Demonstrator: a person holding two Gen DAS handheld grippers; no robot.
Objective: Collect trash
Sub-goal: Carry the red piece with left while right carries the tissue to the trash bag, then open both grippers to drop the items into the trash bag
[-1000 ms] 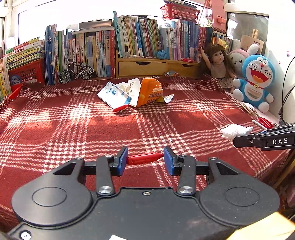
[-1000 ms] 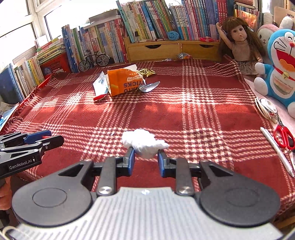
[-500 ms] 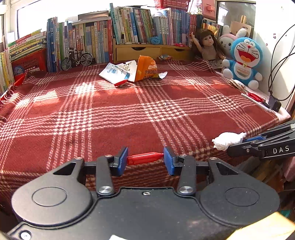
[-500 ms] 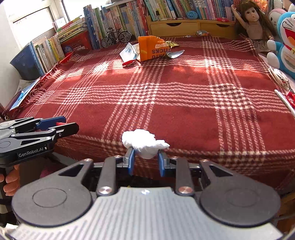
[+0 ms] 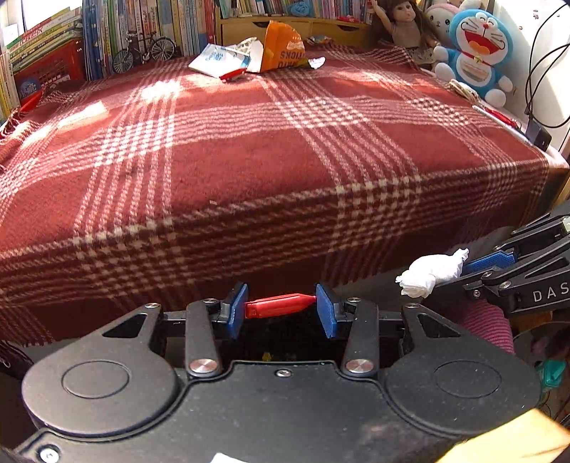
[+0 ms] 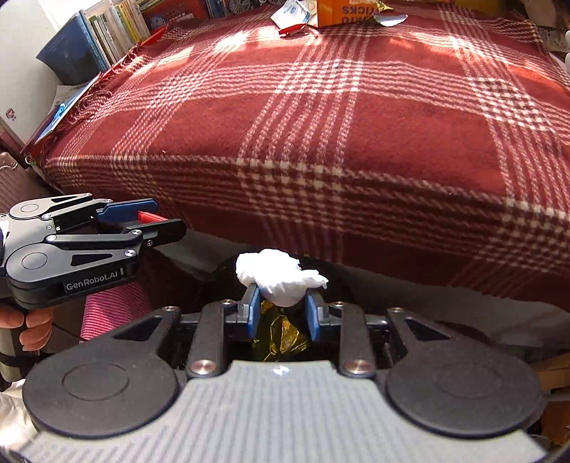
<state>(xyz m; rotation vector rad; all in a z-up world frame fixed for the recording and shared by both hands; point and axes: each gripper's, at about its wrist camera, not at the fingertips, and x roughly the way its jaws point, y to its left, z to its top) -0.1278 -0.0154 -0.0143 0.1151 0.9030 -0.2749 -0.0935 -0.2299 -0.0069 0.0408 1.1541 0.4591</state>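
Observation:
My left gripper is shut on a small red plastic piece that spans its blue pads, just past the bed's near edge. My right gripper has a crumpled white tissue between its pads; its jaws are opening while the pads still touch the wad. Under it lies a dark opening with a crinkled gold wrapper inside. In the left wrist view the tissue and right gripper sit at the right. An orange snack bag, a white-blue packet and foil lie at the bed's far end.
A red plaid blanket covers the bed. Books and a toy bicycle line the far side. A doll and a blue plush sit far right, scissors beside them. A hand holds the left gripper.
Both grippers have drawn back from over the blanket to beyond the bed's near edge and tilted downward, each carrying its item. The gold wrapper below has come into the right wrist view.

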